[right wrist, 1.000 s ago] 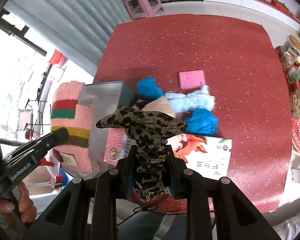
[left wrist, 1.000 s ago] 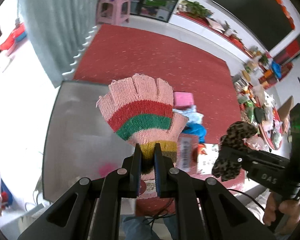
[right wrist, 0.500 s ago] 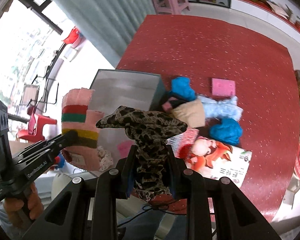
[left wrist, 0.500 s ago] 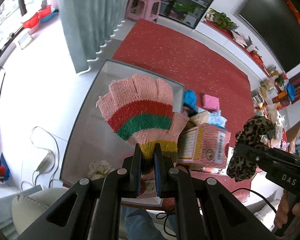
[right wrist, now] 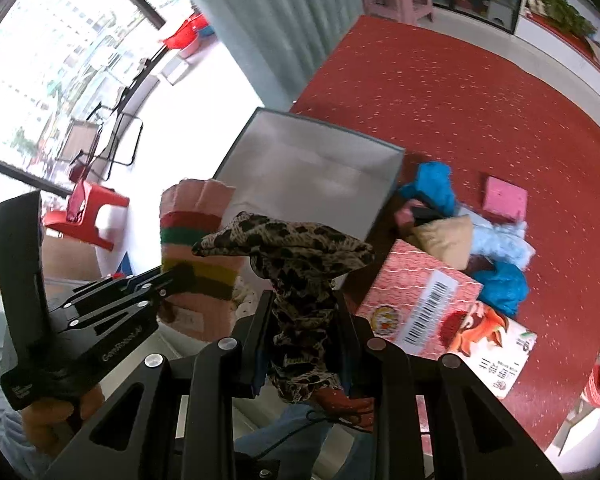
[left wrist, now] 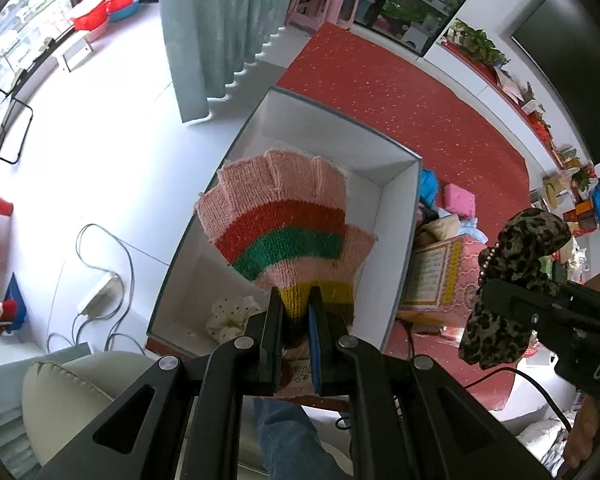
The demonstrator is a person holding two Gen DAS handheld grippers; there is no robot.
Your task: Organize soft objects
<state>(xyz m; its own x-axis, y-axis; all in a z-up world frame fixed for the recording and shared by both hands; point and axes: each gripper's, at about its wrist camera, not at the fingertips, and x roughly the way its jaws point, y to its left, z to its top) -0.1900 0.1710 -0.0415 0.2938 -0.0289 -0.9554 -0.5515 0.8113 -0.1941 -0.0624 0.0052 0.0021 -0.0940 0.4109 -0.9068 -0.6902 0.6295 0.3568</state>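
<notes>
Left tool (left wrist: pixel 295 307) pinches the striped glove (left wrist: pixel 284 232); right tool (right wrist: pixel 302 322) pinches the leopard cloth (right wrist: pixel 296 280).

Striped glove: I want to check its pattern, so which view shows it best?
The left wrist view: the striped glove faces the camera whole, clamped in the left gripper. The right wrist view shows it partly hidden behind the leopard-print cloth.
</notes>
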